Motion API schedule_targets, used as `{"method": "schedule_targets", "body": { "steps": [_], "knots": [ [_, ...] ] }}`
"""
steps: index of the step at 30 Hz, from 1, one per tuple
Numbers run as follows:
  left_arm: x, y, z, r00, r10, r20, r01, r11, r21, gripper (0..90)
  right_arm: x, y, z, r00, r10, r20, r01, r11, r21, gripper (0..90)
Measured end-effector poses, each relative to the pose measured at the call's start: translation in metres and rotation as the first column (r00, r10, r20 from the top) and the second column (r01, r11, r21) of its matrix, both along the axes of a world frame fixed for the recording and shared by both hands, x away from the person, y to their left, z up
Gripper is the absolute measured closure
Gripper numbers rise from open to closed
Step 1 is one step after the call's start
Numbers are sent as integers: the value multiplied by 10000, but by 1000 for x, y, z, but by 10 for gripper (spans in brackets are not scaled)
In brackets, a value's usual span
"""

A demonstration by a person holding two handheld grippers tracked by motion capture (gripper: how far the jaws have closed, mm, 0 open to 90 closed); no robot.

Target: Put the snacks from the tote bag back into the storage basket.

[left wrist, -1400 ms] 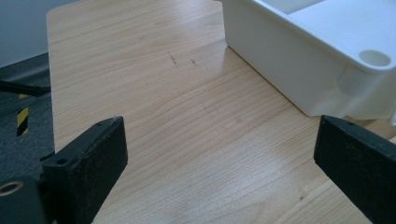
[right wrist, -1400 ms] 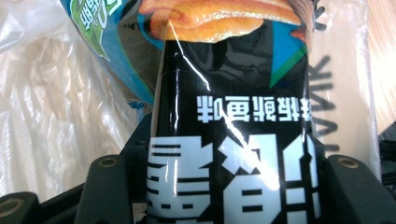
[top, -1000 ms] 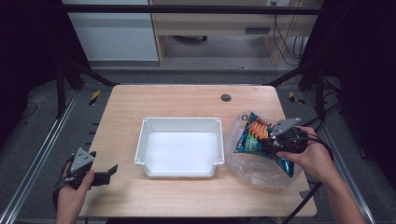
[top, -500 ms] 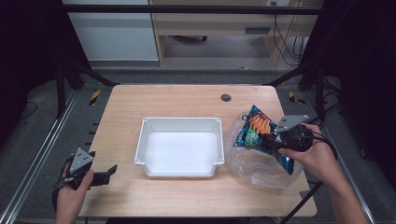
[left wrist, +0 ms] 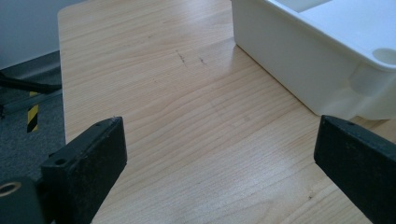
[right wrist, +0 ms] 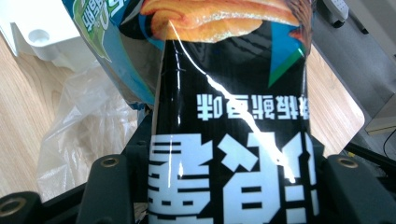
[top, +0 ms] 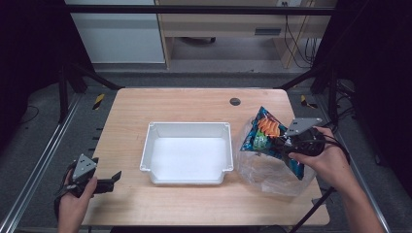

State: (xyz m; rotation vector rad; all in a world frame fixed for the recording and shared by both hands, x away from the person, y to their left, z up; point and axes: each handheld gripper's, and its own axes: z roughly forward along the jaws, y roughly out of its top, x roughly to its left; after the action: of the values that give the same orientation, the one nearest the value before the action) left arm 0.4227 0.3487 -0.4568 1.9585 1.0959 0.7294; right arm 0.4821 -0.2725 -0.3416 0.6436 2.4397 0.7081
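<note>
Right gripper: we see the right gripper [top: 283,143] in the person's right hand [top: 326,160] at the right side of the light wooden table [top: 194,104], its jaws clenched on a glossy black, blue and orange snack bag.
Snack bag: the snack bag [top: 266,138] is pinched at its lower part and stands tilted above the table's right side, its top leaning toward the far edge; in the right gripper view the bag [right wrist: 233,116] rises between the two black jaws with its white lettering upside down.
Plastic bag: a crumpled clear plastic bag [top: 269,172] lies on the wood under and around the snack bag; we cannot tell whether the snack bag's lower end is inside it. In the right gripper view the clear plastic [right wrist: 88,135] spreads out left of the snack bag.
Tray: a white rectangular plastic tray [top: 186,127] sits mid-table, just left of the plastic bag.
Left gripper: the left gripper [top: 112,178] is in the left hand [top: 75,194] at the near left corner of the table, well apart from the tray; in the left gripper view its jaws stand wide and released with bare wood between them, and the tray's corner [left wrist: 327,70] shows beyond at the upper right.
Table detail: a small dark round hole [top: 235,101] sits near the far edge.
</note>
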Motion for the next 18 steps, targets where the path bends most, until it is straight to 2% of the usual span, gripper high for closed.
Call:
{"method": "schedule_targets", "body": {
  "steps": [7,18],
  "knots": [
    [-1,0,1,10000,10,33,-10,10000,33,22,-2,3,6,10000,26,92,-28,9997,228,426],
    [-1,1,1,10000,15,36,-16,10000,33,22,-4,6,15,9996,168,236,-175,9994,287,427]
  ]
}}
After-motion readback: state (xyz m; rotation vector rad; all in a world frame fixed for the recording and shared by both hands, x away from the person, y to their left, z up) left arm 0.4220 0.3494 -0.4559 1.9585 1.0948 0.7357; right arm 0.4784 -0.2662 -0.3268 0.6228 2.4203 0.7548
